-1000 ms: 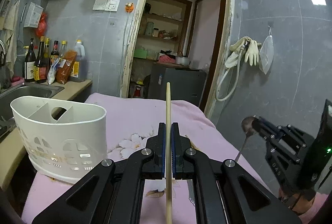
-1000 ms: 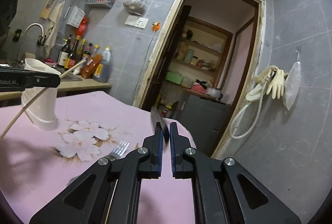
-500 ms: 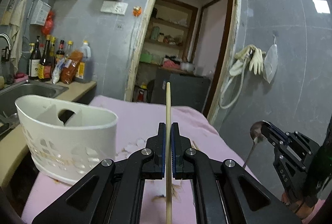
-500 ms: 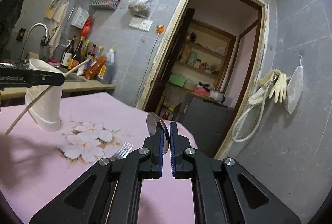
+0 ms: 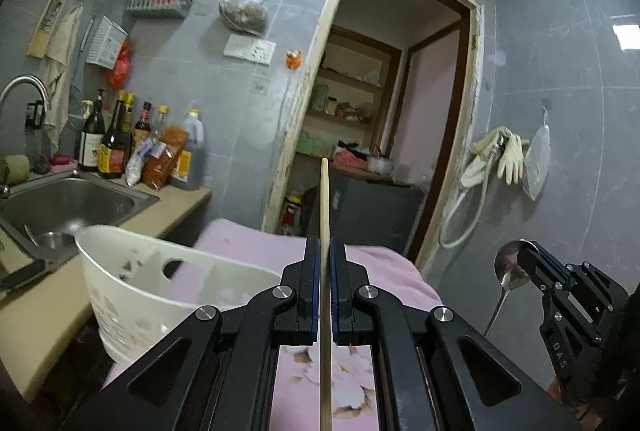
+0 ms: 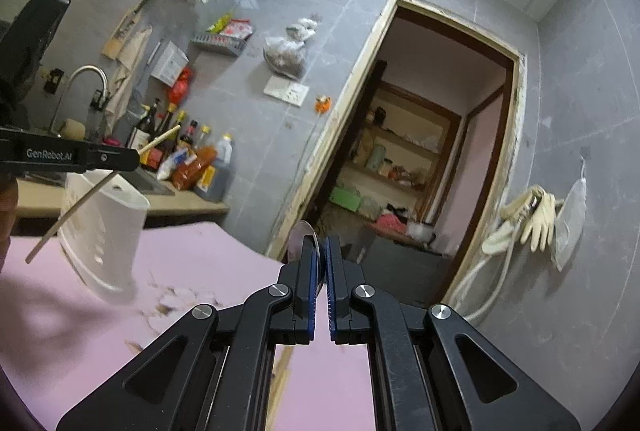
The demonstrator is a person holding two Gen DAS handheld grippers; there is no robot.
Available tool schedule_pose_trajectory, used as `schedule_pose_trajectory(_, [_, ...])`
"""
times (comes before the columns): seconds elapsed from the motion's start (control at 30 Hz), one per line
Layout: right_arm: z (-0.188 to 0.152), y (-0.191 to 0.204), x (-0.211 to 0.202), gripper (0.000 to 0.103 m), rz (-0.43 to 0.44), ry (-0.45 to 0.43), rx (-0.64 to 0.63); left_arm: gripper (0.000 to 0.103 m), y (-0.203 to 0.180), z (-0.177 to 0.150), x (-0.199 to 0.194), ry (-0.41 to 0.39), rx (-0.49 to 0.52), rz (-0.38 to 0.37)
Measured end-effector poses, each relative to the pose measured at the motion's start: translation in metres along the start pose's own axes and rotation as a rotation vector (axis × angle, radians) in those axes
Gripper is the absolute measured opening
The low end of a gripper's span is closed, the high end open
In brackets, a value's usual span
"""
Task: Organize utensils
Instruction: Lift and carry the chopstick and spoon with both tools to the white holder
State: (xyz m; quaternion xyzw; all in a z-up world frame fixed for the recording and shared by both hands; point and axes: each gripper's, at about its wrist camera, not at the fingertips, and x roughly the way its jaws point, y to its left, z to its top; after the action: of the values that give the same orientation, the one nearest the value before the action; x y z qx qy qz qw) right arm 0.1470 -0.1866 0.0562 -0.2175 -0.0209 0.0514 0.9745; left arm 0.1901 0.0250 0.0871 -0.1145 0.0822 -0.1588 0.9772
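Left gripper (image 5: 325,251) clamped tight on thin pale wooden chopstick (image 5: 324,199), stick poking straight ahead past fingertips. Right gripper (image 6: 319,251) pinching shiny metal spoon (image 6: 301,239) at bowl, handle dangling below. Both up off pink floral tablecloth (image 5: 380,271). White perforated plastic utensil caddy (image 5: 160,295) sits on cloth, left of chopstick, kinda blurry. Beyond: steel sink (image 5: 72,199), sauce bottles (image 5: 120,147), open doorway (image 5: 384,119).

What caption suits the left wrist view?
Left tool grips a chopstick above the white caddy; right tool holds a spoon.
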Motion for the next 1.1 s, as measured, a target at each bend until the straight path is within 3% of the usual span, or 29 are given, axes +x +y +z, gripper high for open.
schedule_pose_trajectory(0.47, [0.066, 0.033, 0.022, 0.002, 0.071, -0.142, 0.028, 0.003, 0.070, 0.062, -0.014, -0.164, -0.047, 0.042])
schedule_pose_trajectory(0.73, [0.109, 0.050, 0.035, 0.002, 0.102, -0.217, 0.037, 0.003, 0.123, 0.092, -0.009, -0.229, -0.137, 0.074])
schedule_pose_trajectory(1.1, [0.113, 0.085, 0.071, 0.002, 0.101, -0.201, 0.039, 0.003, 0.149, 0.081, 0.012, -0.268, -0.131, 0.184])
